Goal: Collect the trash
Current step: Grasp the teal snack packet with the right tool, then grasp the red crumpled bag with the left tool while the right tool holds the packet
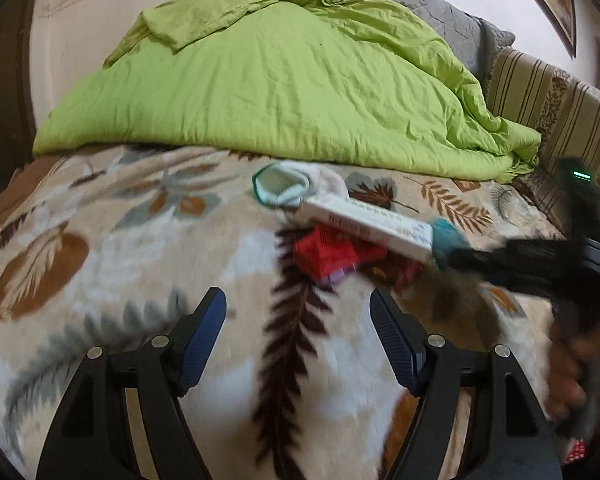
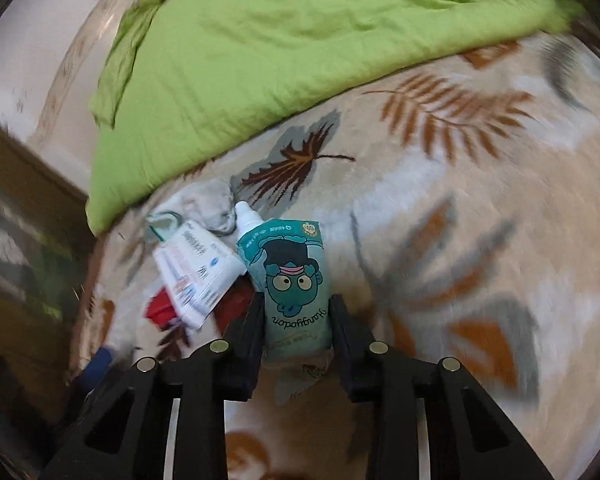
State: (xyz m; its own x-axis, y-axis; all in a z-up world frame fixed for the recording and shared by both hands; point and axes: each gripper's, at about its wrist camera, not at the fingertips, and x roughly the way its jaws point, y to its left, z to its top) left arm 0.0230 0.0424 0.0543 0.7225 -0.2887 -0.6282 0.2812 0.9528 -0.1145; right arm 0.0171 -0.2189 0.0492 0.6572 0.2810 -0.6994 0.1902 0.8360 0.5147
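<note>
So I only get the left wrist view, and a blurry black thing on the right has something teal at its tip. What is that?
Observer: That is the right gripper. Its fingers are clamped on a teal pouch printed with a cartoon face.
Operator: Which end is gripped?
Observer: The lower half. The white spout cap points away from the gripper, toward the green duvet.

A glossy printed plastic pouch point(image 2: 294, 280) and a smooth white cardboard box point(image 2: 198, 268) lie on plush leaf-patterned blanket point(image 2: 440, 220), below wrinkled matt green cloth duvet point(image 2: 300, 40).
</note>
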